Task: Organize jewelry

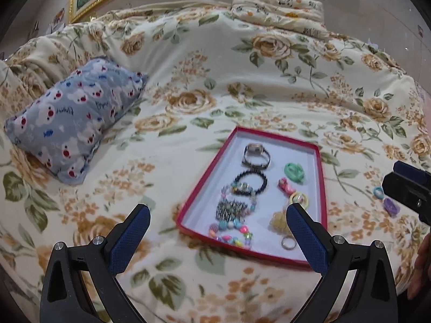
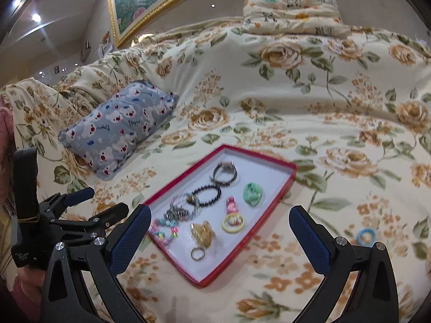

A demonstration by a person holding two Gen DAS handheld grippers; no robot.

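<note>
Left wrist view: most jewelry laid in red tray (image 1: 322, 177) on bed (image 1: 215, 94), blue ring (image 1: 378, 192) and purple ring (image 1: 391, 206) outstanding beside it, left gripper (image 1: 218, 212) and right gripper (image 2: 219, 214) fingers apart, empty.
</note>
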